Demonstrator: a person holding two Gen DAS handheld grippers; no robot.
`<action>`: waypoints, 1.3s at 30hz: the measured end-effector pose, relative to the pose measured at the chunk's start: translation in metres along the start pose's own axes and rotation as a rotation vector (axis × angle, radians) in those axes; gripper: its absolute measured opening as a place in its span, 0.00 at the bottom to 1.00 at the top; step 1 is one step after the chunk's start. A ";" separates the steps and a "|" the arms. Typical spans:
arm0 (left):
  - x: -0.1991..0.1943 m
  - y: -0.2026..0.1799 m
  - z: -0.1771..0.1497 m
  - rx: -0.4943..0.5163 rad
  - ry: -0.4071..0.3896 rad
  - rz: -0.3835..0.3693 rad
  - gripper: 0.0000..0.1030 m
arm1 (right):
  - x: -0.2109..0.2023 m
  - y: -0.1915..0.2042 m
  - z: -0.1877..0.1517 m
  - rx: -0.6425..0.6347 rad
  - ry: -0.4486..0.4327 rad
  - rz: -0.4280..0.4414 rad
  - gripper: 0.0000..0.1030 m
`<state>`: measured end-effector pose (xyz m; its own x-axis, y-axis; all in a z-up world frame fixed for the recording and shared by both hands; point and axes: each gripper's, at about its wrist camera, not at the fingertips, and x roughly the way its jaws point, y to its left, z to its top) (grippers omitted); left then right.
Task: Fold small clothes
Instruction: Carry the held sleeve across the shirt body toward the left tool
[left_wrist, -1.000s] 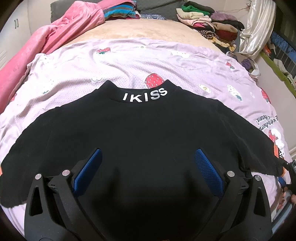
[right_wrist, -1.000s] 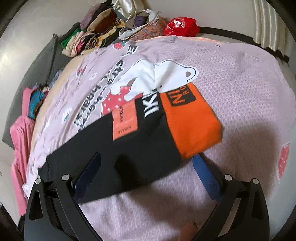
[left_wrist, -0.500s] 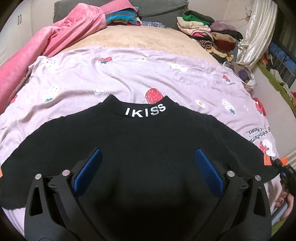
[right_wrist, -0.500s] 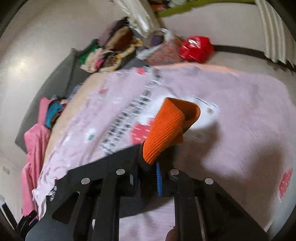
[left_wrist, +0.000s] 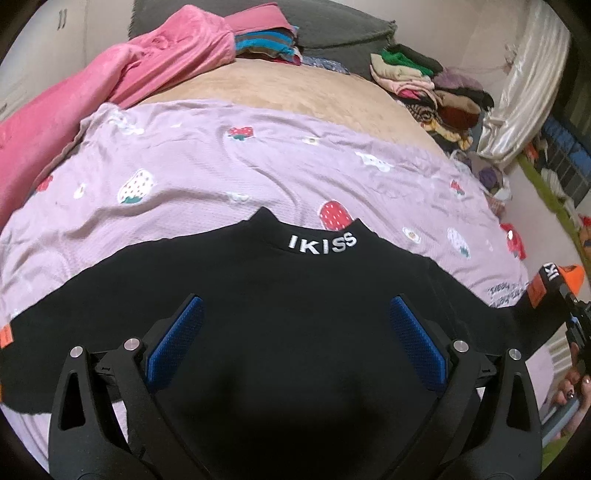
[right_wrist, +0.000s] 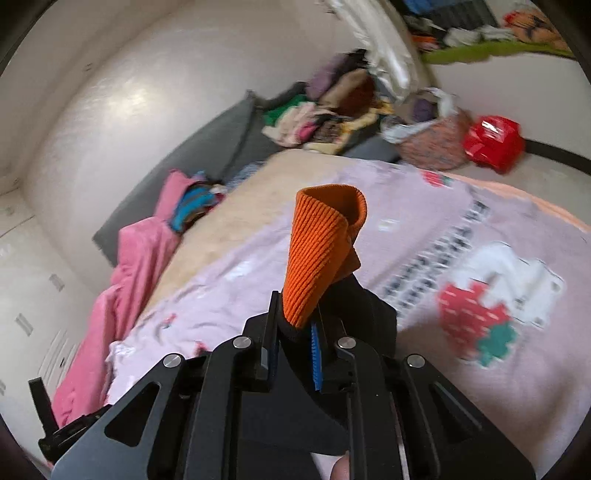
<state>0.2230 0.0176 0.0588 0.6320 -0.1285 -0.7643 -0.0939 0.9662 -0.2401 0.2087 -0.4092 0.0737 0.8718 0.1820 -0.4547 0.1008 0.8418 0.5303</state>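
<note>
Sweater lies flat on bed, body beneath left gripper, jaws wide apart. Right gripper jaws clamped narrow on orange cuff, sleeve lifted.

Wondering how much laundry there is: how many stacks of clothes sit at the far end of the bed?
2. One stack with blue-striped pieces lies beside the pink blanket; one mixed stack sits at the far right corner. More may be hidden past the bed's edge.
</note>
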 end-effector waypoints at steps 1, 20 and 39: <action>-0.003 0.007 0.001 -0.019 -0.002 -0.001 0.91 | 0.002 0.009 0.001 -0.017 0.002 0.023 0.12; -0.025 0.092 -0.003 -0.205 0.008 -0.149 0.91 | 0.040 0.199 -0.083 -0.443 0.149 0.305 0.12; -0.004 0.129 -0.033 -0.297 0.097 -0.291 0.91 | 0.082 0.248 -0.210 -0.591 0.357 0.354 0.17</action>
<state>0.1831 0.1350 0.0109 0.5906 -0.4203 -0.6889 -0.1495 0.7819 -0.6052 0.2041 -0.0782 0.0177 0.5868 0.5591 -0.5858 -0.5152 0.8159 0.2626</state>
